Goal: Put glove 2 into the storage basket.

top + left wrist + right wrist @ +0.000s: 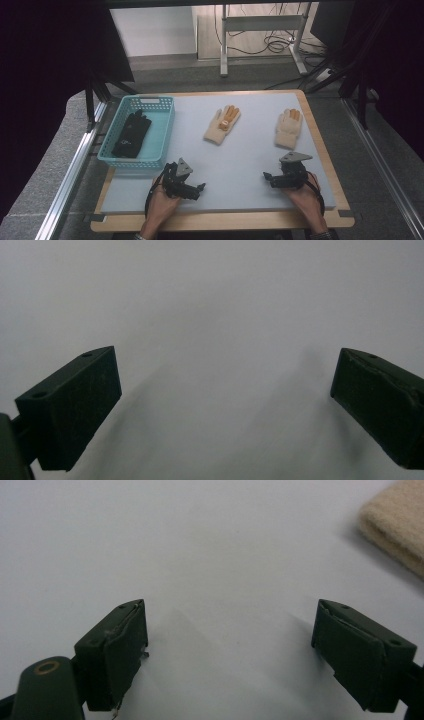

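1. Both hand-held grippers sit at the near edge of the tabletop (235,165): the left hand-held gripper (201,189) and the right hand-held gripper (265,176) each rest low over bare grey surface, jaws spread wide, with nothing between them.
2. 2 cream gloves lie farther back on the tabletop. The right cream glove (288,128) is the nearest thing to the right hand-held gripper, just beyond it; its cuff edge (395,535) shows up and to the right of that gripper's jaws. The left cream glove (222,125), with orange fingertips, lies near the middle, well apart from both grippers.
3. A black glove (131,134) already lies inside the teal basket (167,131) at the left.
4. Risk, as I judge it: the gloves are soft and flat, so jaws coming down level could slide over the knit and pinch only a loose fold, and the glove might slip free on the way to the basket.
5. Another risk: pads pressed hard into the tabletop could push the glove ahead and bunch it rather than grip it.
6. Carrying a dangling glove over the basket rim could snag its fingers on the slotted wall.
7. No brand, label or readable writing is visible on the gloves, basket or grippers.
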`<state>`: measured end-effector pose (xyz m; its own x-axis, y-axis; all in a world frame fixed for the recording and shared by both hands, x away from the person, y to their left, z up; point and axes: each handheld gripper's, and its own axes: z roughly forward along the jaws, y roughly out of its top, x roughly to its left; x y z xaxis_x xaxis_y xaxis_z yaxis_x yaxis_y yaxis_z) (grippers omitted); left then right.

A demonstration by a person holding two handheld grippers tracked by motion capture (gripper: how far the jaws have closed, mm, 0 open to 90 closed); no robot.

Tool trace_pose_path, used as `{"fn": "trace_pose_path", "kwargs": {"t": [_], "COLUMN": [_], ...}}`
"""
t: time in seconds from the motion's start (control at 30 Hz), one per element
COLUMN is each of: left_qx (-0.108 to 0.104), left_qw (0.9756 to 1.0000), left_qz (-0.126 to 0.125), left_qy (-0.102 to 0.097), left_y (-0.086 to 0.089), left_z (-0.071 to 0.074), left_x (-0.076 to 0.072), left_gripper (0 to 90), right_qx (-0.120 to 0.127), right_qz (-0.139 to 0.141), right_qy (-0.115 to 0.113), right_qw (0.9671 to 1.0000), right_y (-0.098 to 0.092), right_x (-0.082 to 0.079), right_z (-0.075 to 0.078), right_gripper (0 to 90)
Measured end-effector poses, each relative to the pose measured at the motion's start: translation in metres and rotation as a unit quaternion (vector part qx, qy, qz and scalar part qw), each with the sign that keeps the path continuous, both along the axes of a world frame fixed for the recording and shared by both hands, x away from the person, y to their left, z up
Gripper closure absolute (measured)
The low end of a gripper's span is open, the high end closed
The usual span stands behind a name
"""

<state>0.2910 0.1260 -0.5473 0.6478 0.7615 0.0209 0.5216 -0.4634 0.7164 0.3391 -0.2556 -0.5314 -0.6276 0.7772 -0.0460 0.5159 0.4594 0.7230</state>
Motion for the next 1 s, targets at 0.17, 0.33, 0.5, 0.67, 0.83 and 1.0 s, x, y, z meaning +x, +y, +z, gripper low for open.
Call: {"fn": "trace_pose_path", "kwargs": {"t": [0.17, 0.33, 0.5, 0.67, 0.83, 1.0], "left_qx": [-0.003, -0.013, -0.014, -0.014, -0.014, -0.014], "left_qw": [0.9998, 0.9994, 0.9994, 0.9994, 0.9994, 0.9994], "left_qz": [0.004, 0.007, 0.007, 0.007, 0.007, 0.008], "left_qy": [0.018, 0.032, 0.031, 0.031, 0.030, 0.030], "left_y": [0.003, 0.005, 0.005, 0.005, 0.005, 0.005], "left_z": [-0.001, -0.002, -0.002, -0.002, -0.002, -0.002], "left_x": [0.002, 0.004, 0.004, 0.004, 0.004, 0.004], "left_gripper": [0.7, 0.5, 0.5, 0.6, 0.6, 0.6], "right_qx": [0.001, 0.002, 0.006, 0.020, 0.017, 0.025], "right_qz": [0.001, 0.001, 0.003, 0.005, 0.002, -0.009], "right_qy": [0.000, 0.000, -0.001, 0.008, 0.000, 0.000], "right_qw": [1.0000, 1.0000, 1.0000, 0.9998, 0.9999, 0.9996], "right_y": [0.000, 0.000, -0.001, -0.006, -0.014, -0.027], "right_x": [0.000, 0.000, -0.001, 0.001, 0.008, 0.022], "right_z": [0.000, 0.000, 0.001, 0.006, 0.017, 0.027], "right_gripper": [14.5, 15.1, 19.4, 26.7, 37.1, 46.4]}}
